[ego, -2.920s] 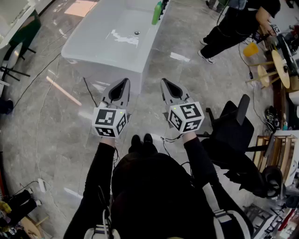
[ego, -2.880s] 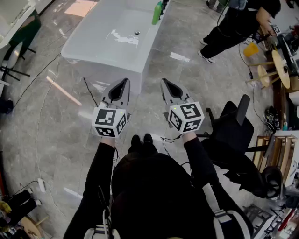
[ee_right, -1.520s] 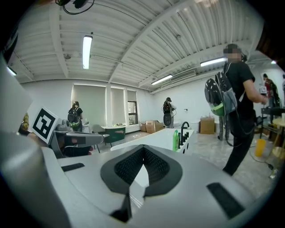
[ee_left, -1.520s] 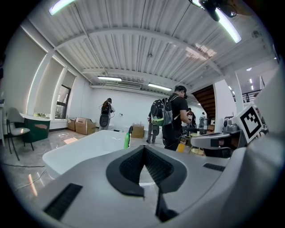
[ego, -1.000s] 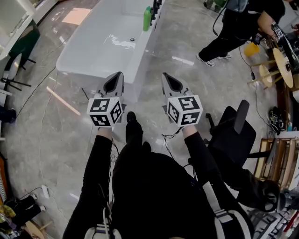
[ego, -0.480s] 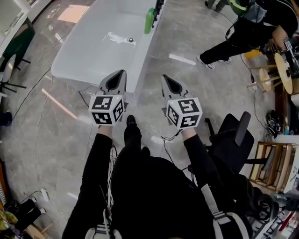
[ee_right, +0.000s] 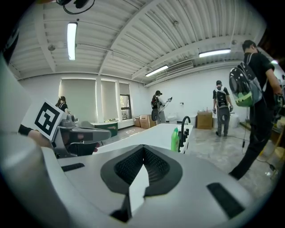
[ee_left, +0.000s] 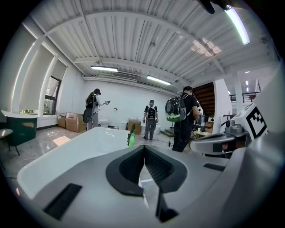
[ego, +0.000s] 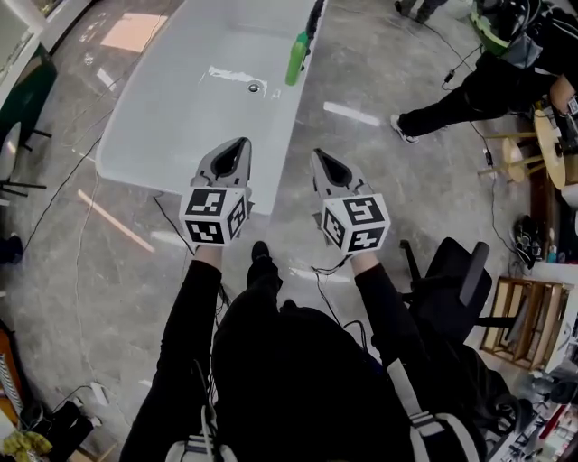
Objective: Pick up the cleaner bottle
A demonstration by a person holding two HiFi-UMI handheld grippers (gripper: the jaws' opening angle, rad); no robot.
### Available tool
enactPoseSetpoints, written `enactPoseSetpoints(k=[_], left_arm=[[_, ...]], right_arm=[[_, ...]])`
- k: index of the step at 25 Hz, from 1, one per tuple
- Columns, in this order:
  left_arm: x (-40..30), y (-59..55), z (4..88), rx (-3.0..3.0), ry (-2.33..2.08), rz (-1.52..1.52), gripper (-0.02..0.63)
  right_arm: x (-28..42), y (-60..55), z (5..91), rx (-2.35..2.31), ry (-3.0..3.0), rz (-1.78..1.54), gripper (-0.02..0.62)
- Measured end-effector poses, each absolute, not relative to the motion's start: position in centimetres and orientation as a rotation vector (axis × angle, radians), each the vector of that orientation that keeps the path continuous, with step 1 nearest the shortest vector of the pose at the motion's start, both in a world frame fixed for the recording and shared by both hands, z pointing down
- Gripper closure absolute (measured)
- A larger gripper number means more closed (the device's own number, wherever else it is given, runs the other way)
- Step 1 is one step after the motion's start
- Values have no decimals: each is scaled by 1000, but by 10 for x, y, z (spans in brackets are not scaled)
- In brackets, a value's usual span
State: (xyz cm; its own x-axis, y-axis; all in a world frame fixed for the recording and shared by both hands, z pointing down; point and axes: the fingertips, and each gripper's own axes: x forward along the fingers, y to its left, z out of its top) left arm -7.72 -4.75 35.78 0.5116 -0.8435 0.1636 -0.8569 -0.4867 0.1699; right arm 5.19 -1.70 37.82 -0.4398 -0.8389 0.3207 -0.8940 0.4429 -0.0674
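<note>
Both our left gripper [ego: 242,144] and right gripper [ego: 317,155] have jaws closed and empty, so we should open one before reaching the green plastic cleaner bottle [ego: 296,59], upright at the far end of the long white tub [ego: 163,117] rim.

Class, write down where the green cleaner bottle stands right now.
In the head view the cleaner bottle stands near the top centre, on the right rim of the white tub, just this side of the black tap.

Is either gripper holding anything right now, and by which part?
Nothing held. The left gripper and right gripper are shut and empty; the bottle stands apart on the tub.
</note>
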Motion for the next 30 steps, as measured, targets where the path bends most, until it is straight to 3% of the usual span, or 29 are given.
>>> enactPoseSetpoints(k=[30], left_arm=[[-69, -183, 386, 2571, -1287, 182, 595]], right_arm=[[48, -155, 394, 1646, -2321, 304, 594]])
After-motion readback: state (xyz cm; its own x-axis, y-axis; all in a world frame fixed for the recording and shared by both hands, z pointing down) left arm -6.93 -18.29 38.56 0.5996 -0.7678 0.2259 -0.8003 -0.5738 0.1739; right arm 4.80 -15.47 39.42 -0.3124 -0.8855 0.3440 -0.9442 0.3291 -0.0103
